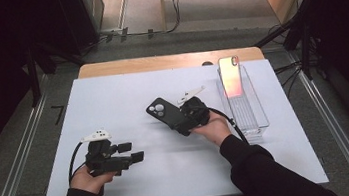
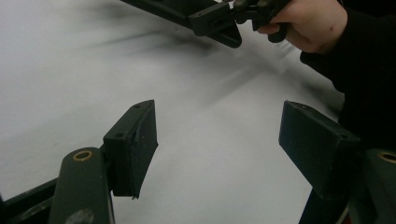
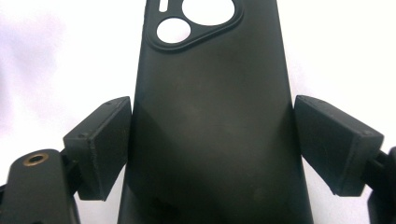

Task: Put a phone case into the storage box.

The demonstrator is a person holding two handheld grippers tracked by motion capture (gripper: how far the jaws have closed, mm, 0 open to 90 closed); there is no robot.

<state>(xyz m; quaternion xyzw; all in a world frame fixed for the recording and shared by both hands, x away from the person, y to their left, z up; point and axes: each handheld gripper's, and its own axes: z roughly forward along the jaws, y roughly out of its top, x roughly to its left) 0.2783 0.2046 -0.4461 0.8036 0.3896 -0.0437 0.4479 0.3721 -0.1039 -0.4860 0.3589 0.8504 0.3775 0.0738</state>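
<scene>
We grip the black rubbery phone case

Our right gripper (image 3: 210,140) clamps the black rubbery phone case (image 3: 210,116); our left gripper (image 2: 217,140) hangs apart over the white table (image 1: 112,100).

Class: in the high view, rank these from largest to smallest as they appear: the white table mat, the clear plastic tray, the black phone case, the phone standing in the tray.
1. white table mat
2. clear plastic tray
3. black phone case and phone: they look alike in size, too close to rank.

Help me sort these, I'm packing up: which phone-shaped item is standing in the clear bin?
The shiny pink-reflecting phone, upright in the clear bin. The black phone case sits between the right gripper jaws.
</scene>
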